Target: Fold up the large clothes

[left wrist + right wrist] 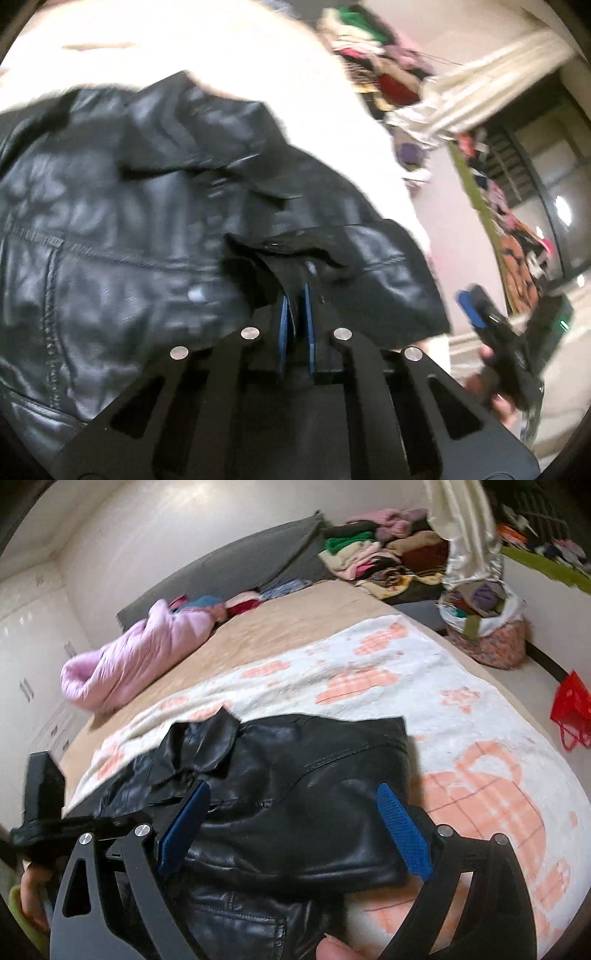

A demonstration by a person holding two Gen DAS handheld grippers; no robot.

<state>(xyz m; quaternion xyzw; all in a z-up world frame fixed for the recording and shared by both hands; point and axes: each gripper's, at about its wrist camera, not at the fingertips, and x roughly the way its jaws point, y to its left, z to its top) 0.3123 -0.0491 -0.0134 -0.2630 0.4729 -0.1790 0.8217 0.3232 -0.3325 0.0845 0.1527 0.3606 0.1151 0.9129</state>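
Held the left gripper (295,310) clenched on a thin dark edge of the black leather jacket (129,206), somewhere near its front hem or lining; could not tell which through the blur. Judged that pinch to be the anchor for a fold: with an edge caught like this and the flap draped over the fingertips, could carry it across the body of the garment.

Had the right gripper (295,830) released, blue pads wide apart, poised above the doubled-over part of the jacket and touching nothing so far as could be seen. Probably left it free to pin or smooth the leather, or to take a second corner. Caught it in the left wrist view as well, off past the jacket's edge, gripped in a hand (491,384).

Found the jacket lying on a white blanket (480,709) with peach patches, collar flaps on the far side, one panel laid over the rest. Counted the fold as begun, not finished: lumpy, with edges not squared. Expected stiff, heavy leather to spring back unless pressed flat.

Noted the blanket spread over a bed (295,627) with a tan cover, giving a broad soft surface to fold on. Farther out, saw a pink padded coat (140,657) and a pile of clothes (388,554), both well apart from the jacket, likely waiting their turn.
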